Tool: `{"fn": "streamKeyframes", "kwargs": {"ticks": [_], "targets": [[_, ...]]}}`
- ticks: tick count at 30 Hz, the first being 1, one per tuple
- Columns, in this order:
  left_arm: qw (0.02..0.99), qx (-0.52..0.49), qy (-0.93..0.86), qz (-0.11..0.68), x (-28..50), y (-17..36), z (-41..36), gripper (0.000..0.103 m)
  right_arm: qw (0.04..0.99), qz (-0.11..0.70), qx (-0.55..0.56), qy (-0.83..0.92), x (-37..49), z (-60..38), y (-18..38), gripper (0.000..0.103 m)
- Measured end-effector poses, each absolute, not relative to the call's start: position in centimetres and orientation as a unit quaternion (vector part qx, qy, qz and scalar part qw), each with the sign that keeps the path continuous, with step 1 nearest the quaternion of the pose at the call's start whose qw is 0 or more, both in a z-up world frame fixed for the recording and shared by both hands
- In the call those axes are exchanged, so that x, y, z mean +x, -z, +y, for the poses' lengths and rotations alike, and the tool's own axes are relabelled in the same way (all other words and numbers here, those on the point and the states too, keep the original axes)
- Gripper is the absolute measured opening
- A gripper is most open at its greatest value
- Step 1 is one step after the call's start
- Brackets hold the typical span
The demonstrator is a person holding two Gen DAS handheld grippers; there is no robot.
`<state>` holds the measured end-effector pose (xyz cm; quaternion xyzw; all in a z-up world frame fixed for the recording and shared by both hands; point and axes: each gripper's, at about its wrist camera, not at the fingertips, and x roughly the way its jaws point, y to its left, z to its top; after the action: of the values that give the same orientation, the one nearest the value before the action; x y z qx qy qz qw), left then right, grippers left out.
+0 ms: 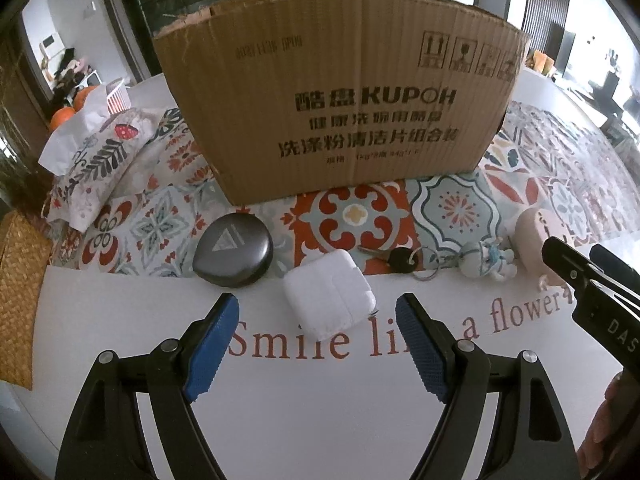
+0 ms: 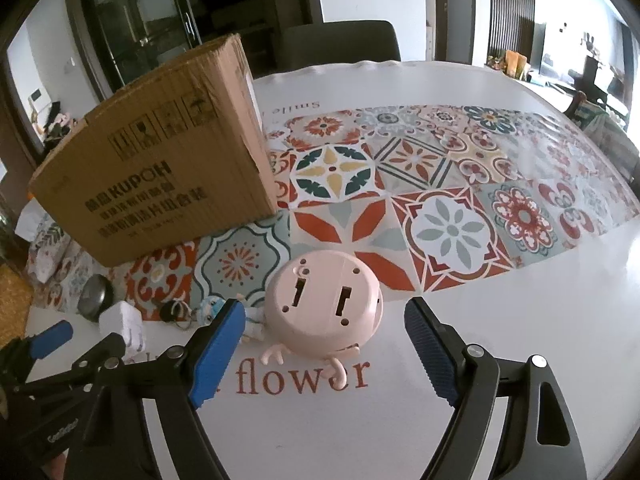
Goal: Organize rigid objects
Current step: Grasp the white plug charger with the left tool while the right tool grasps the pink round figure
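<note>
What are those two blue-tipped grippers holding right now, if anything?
Nothing. The left gripper is open just short of the white charger; the right gripper is open near the pink toy.

Charger [image 1: 329, 293] before box [image 1: 340, 100]; case [image 1: 233, 252] left, keys [image 1: 402, 259] right.

The left gripper [image 1: 318, 344] and right gripper [image 2: 325, 354] share black plastic arms, silver round screws and blue ribbed pads [image 1: 212, 350]; white lettering marks one black housing.
</note>
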<state>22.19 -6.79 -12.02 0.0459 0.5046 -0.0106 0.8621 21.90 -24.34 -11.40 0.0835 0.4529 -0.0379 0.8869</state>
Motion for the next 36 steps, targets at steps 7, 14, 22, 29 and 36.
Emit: {"fn": "streamKeyframes", "kwargs": {"ticks": [7,14,22,29,36], "targets": [[0.858,0.030,0.009,0.513,22.6,13.1,-6.8,0.081,0.883,0.460,0.086,0.038,22.5,-24.5,12.3,0.083],[0.859,0.010,0.001,0.512,23.3,13.7,-6.7,0.080,0.880,0.465,0.090,0.034,23.3,-24.5,13.1,0.083],[0.855,-0.008,-0.003,0.519,24.3,14.7,-6.3,0.070,0.876,0.469,0.108,0.034,24.3,-24.7,14.1,0.083],[0.854,-0.011,0.000,0.520,24.8,15.5,-6.1,0.054,0.875,0.469,0.119,0.034,24.7,-24.9,14.8,0.081],[0.858,-0.004,0.005,0.513,24.7,15.7,-6.1,0.054,0.880,0.460,0.115,0.030,24.6,-24.7,14.8,0.075]]}}
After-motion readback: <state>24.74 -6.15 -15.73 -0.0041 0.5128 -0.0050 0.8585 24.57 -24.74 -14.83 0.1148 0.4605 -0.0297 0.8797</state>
